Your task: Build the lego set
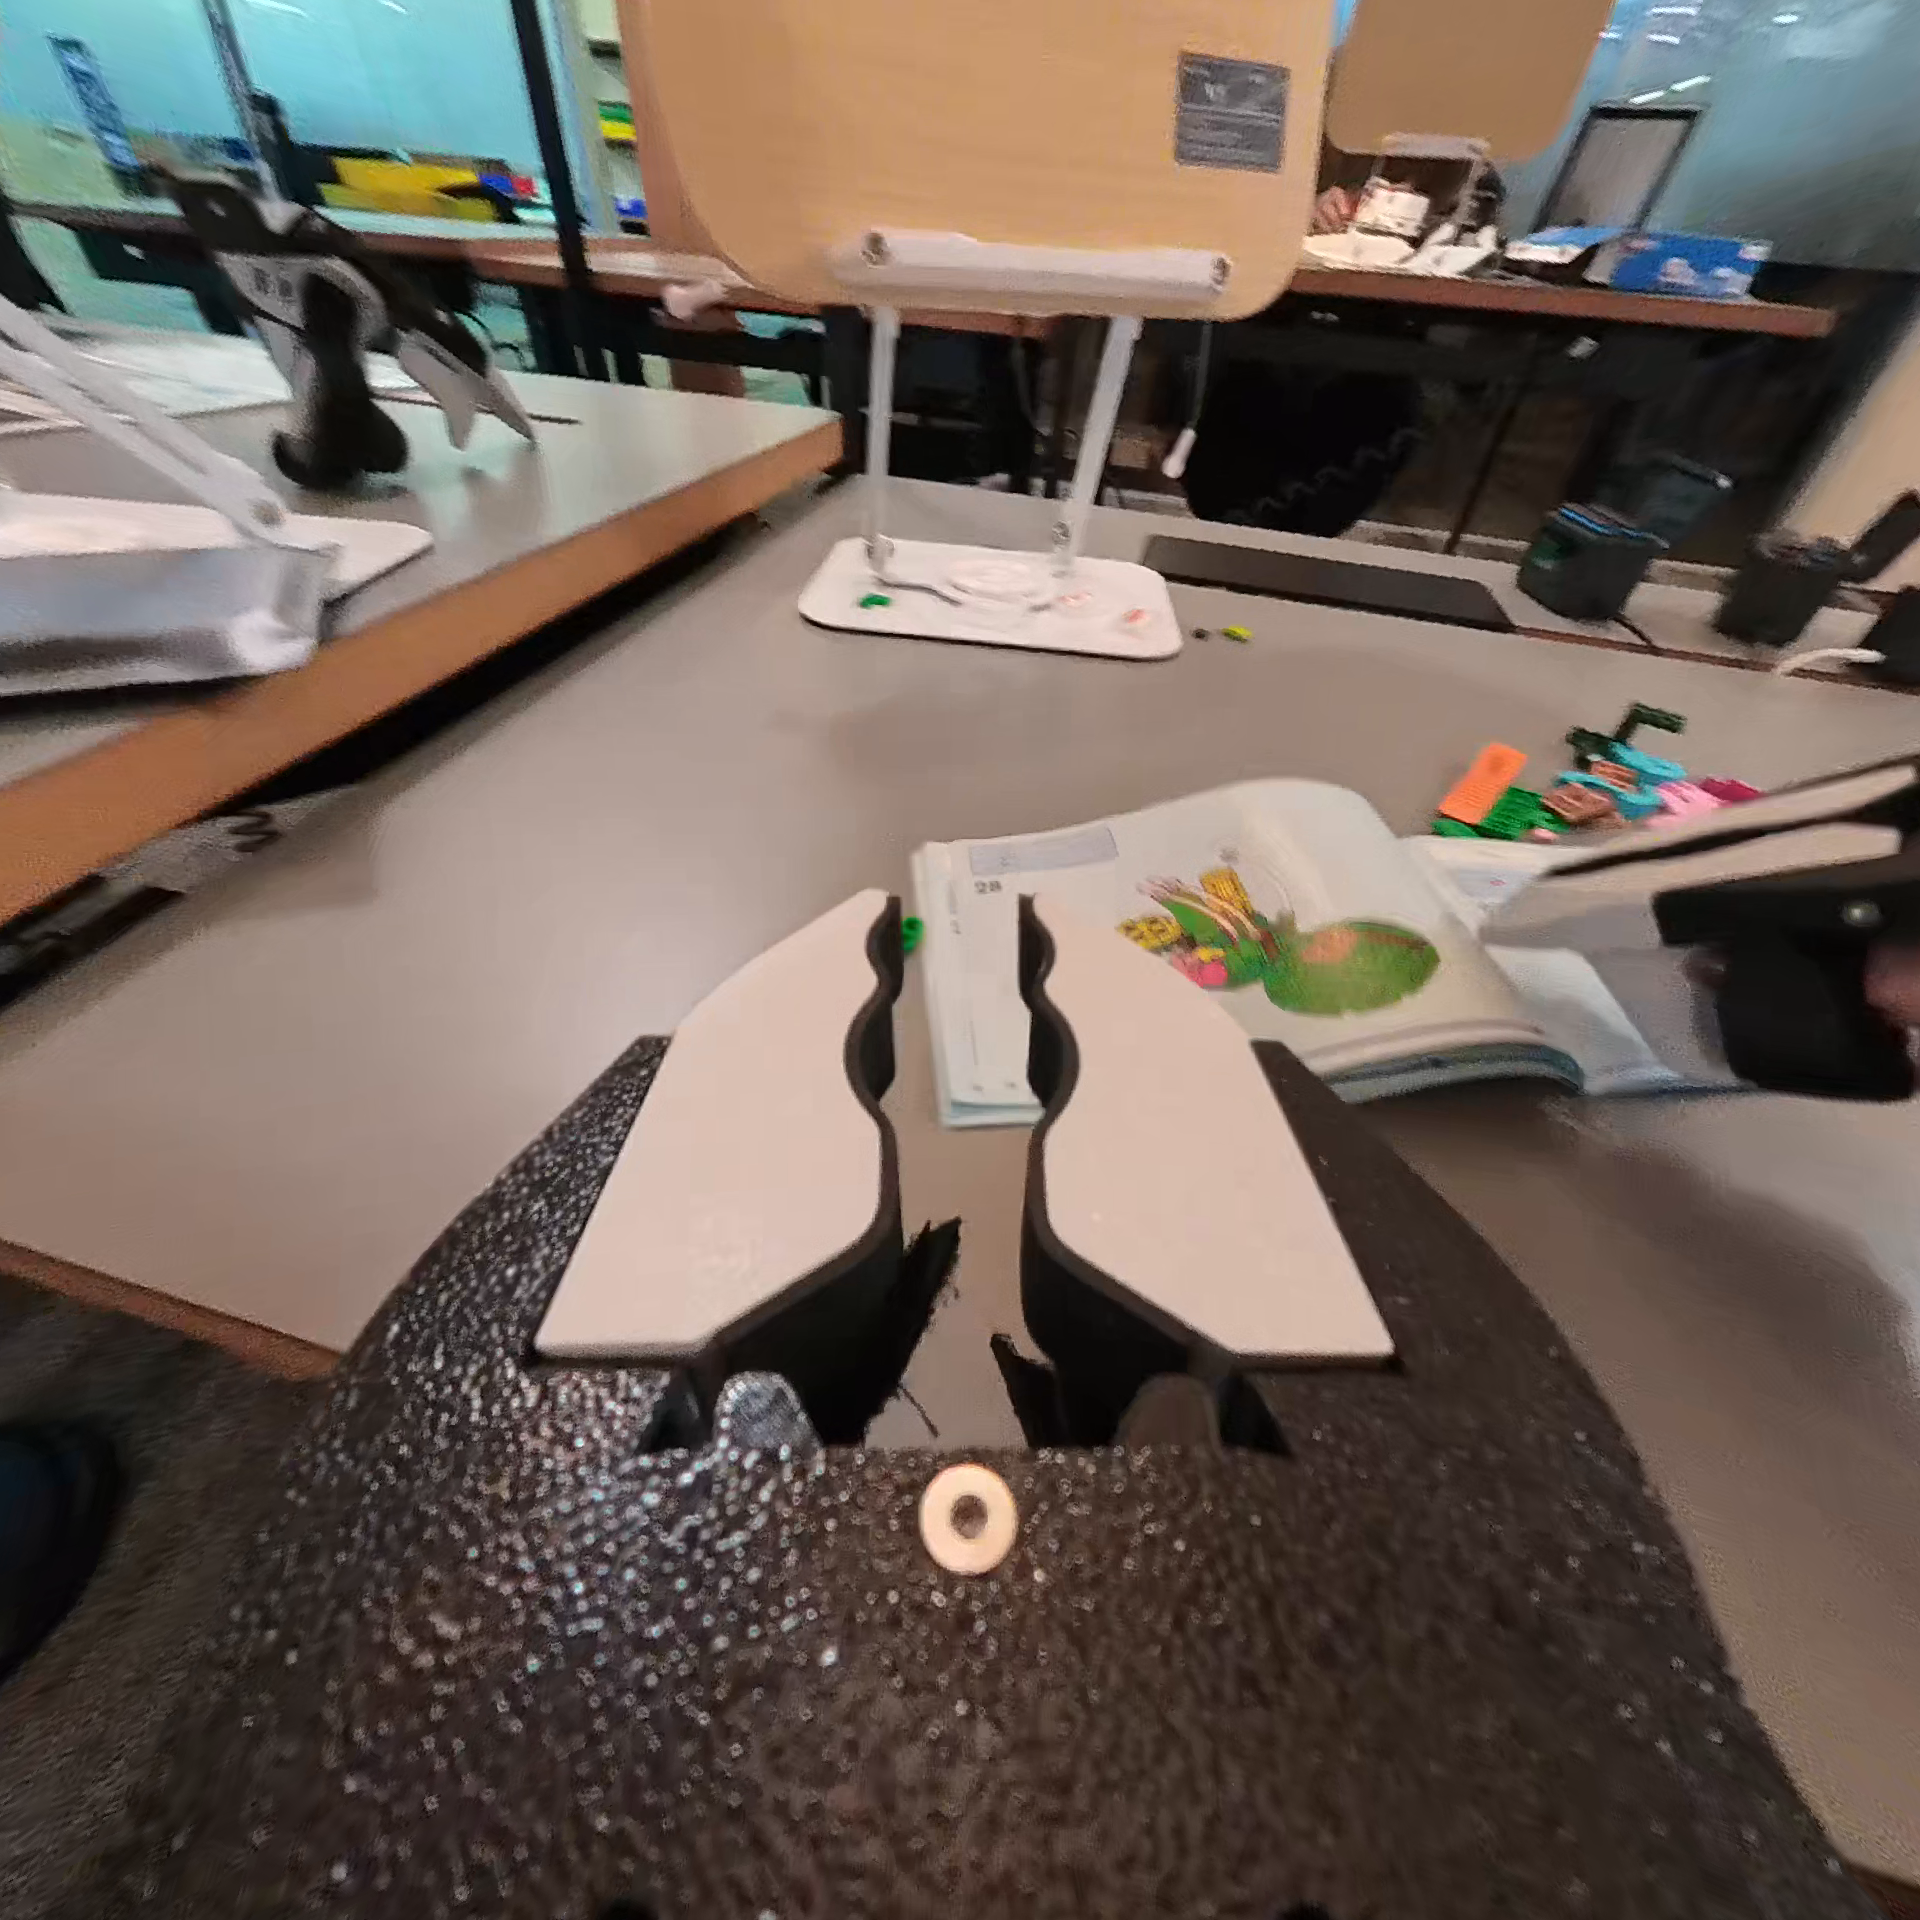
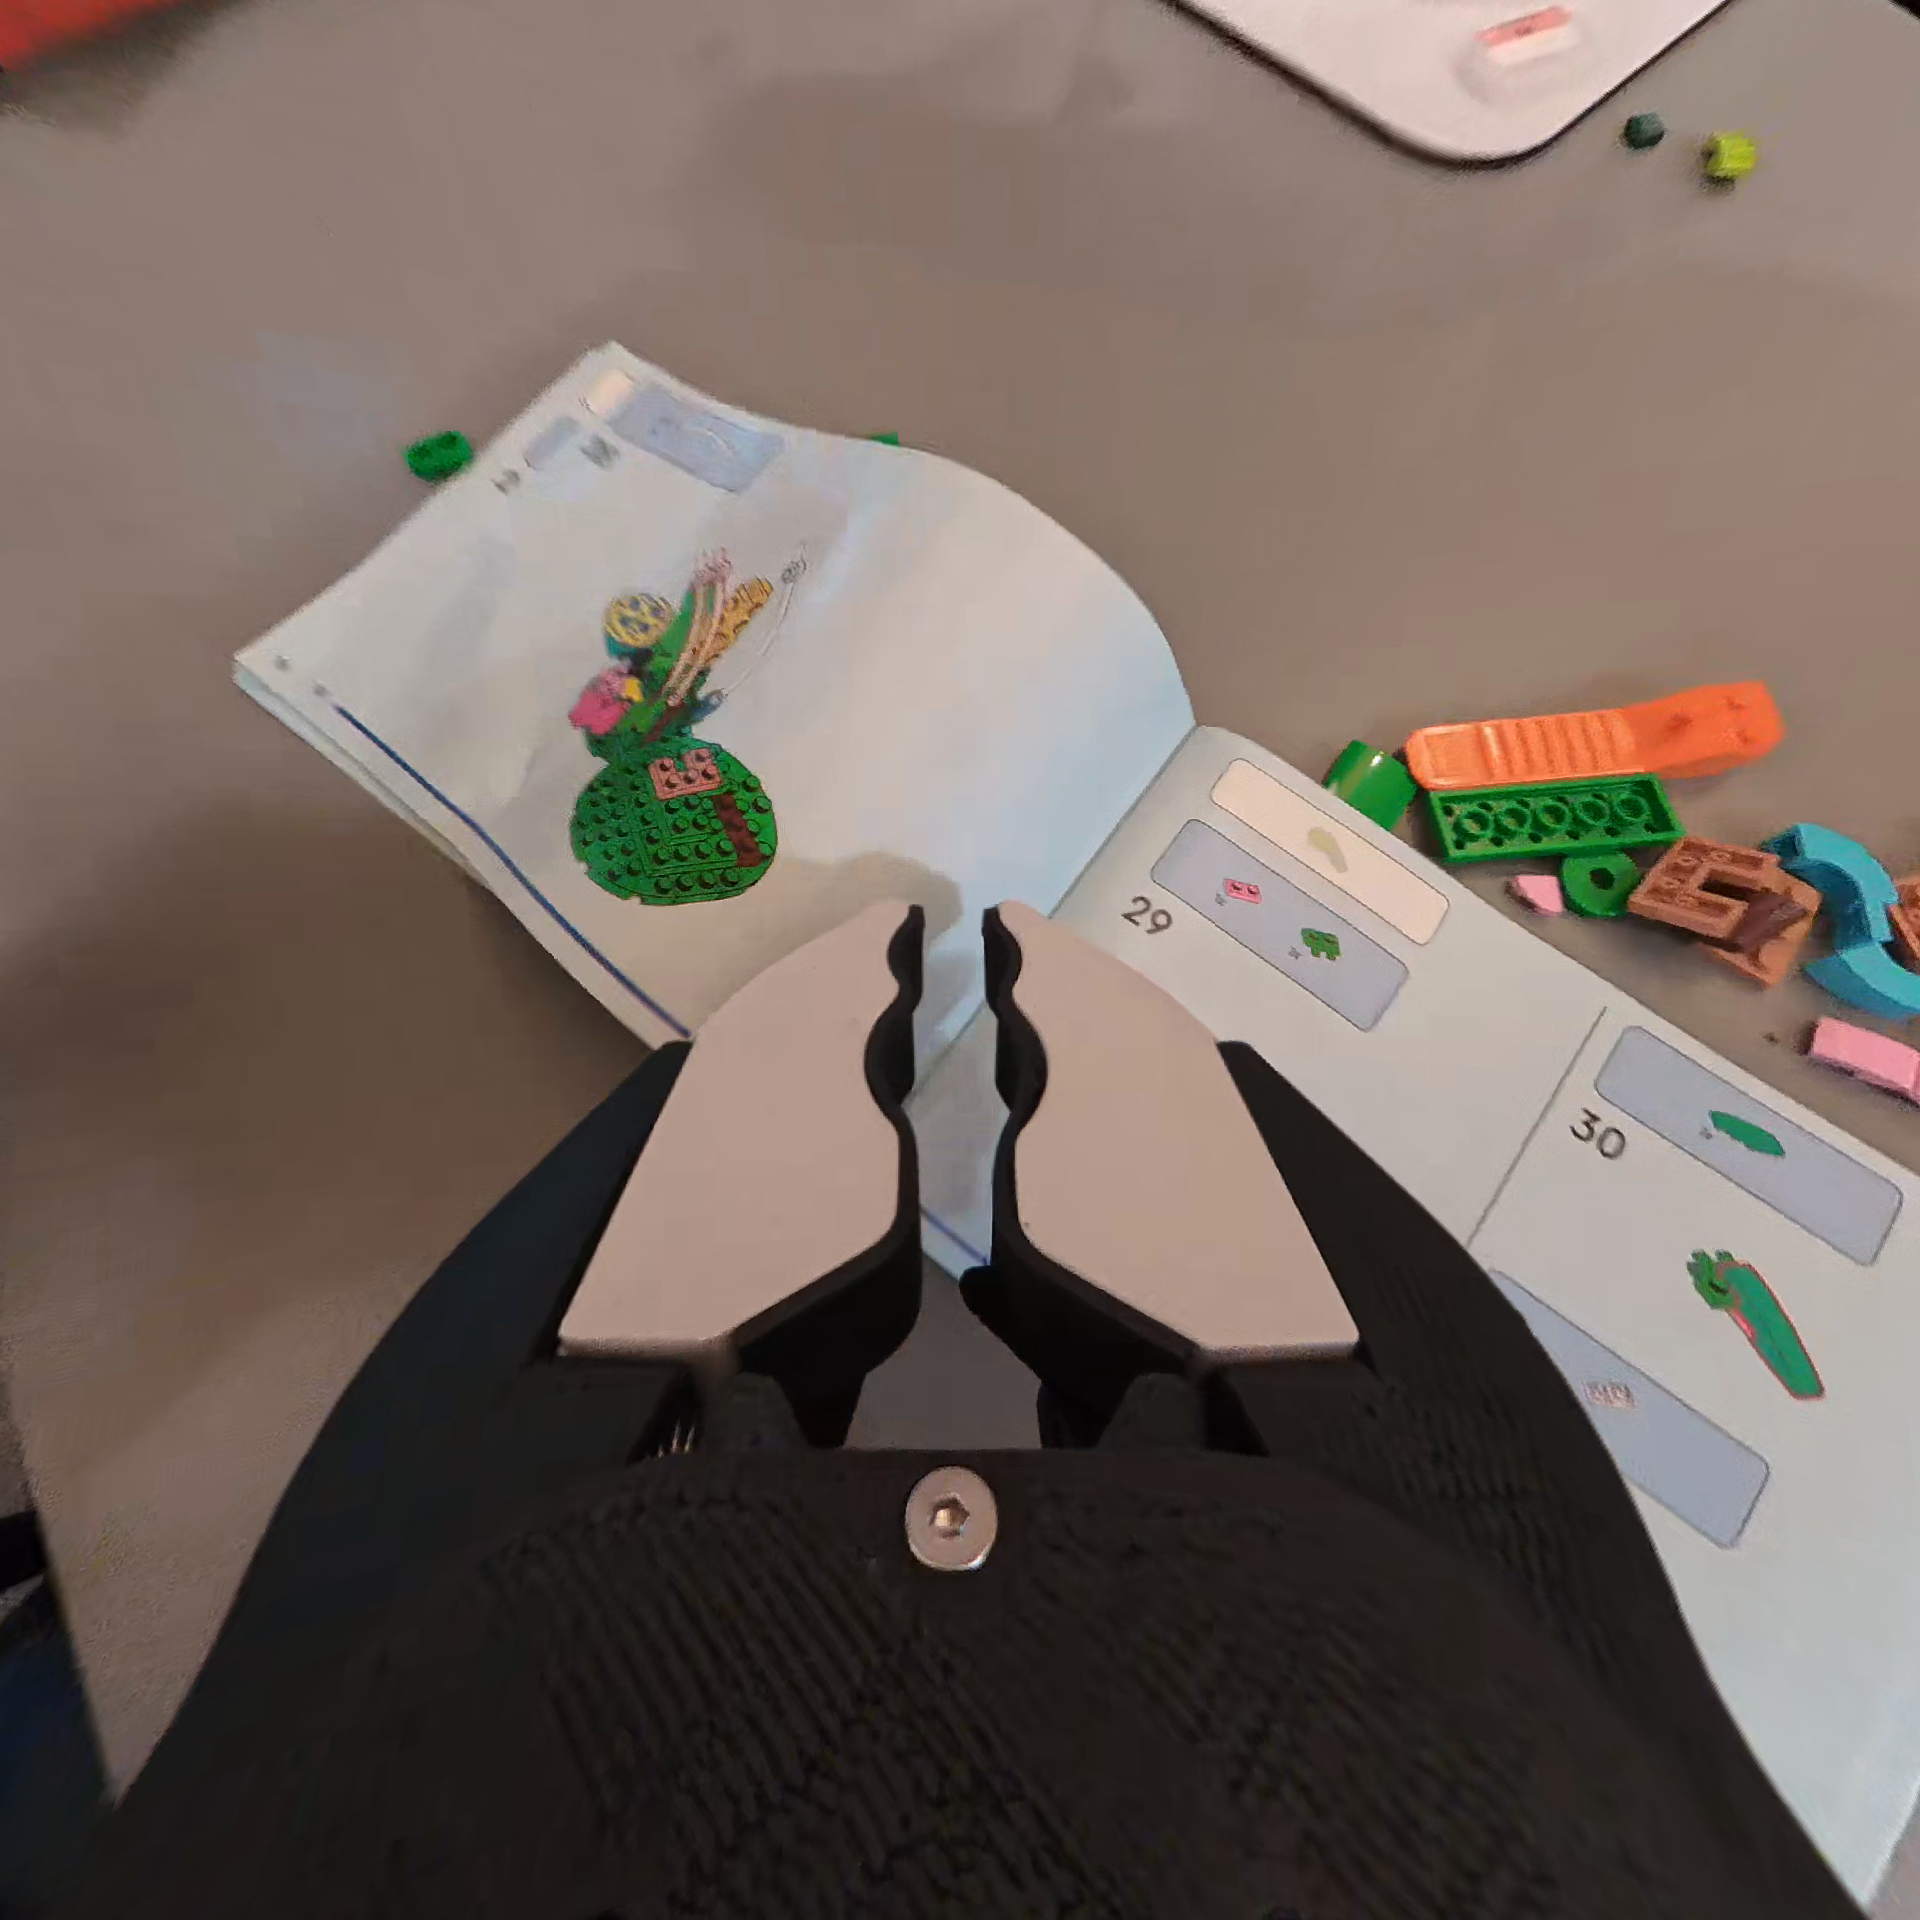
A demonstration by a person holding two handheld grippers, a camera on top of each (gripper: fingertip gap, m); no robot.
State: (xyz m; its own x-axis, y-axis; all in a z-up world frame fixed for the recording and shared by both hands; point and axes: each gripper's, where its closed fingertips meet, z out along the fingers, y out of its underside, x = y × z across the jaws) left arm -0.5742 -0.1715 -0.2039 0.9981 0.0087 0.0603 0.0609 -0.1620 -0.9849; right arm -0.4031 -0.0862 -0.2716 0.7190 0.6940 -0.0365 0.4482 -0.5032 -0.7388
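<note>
Left wrist view: both grippers [image 1: 957,914] [image 2: 952,920] slightly open, seemingly unloaded, over booklet [image 2: 935,644].

The left gripper [image 1: 958,914], with pale flat fingers [image 1: 769,1091] lined in black, hung with its jaws apart above the near left edge of an open, pale-paged instruction booklet [image 1: 1226,935] on the grey table [image 1: 520,883]. Nothing sat between the pads. A small green brick [image 1: 912,933] lay just left of the booklet. Beyond the booklet's right corner lay a heap of coloured bricks [image 1: 1579,790]. The right gripper [image 1: 1704,862] reached over the booklet's right page. Well behind the booklet stood a white stand [image 1: 987,603].
</note>
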